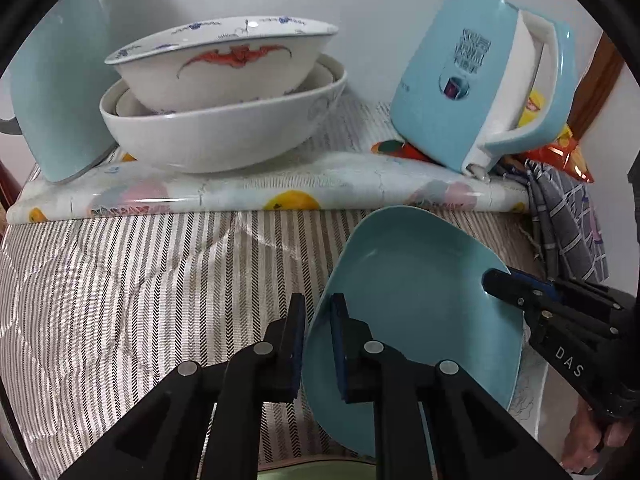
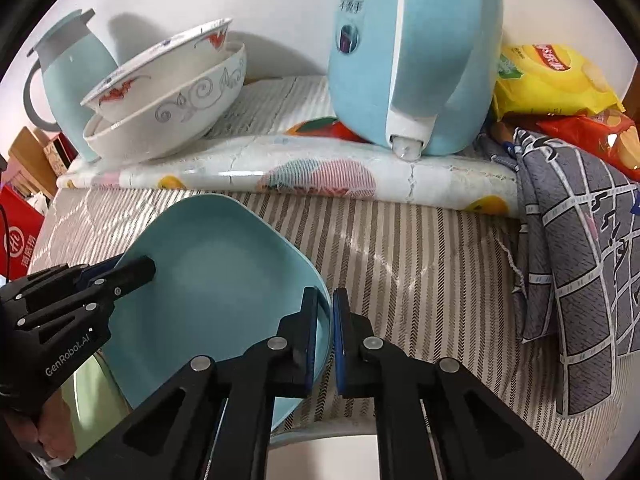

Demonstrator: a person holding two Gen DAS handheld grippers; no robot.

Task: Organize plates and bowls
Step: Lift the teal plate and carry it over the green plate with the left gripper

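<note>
both the left gripper (image 1: 318, 344) and right gripper (image 2: 326, 338) clench the empty blue plate's (image 1: 416, 304) rim; patterned bowls (image 1: 224, 120) sit nested.

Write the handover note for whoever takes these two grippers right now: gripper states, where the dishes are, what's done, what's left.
Left gripper: shut on the left rim of the blue plate.
Right gripper: shut on the opposite rim of the same plate, so both hold it, tilted, over the striped cloth.
Dishes: white patterned bowls sit nested at the back on the folded fruit-print mat, between a blue jug and the blue kettle. A pale green dish shows below the plate.
Done: bowls stacked.
Left: set the plate down; where, I cannot tell.
</note>
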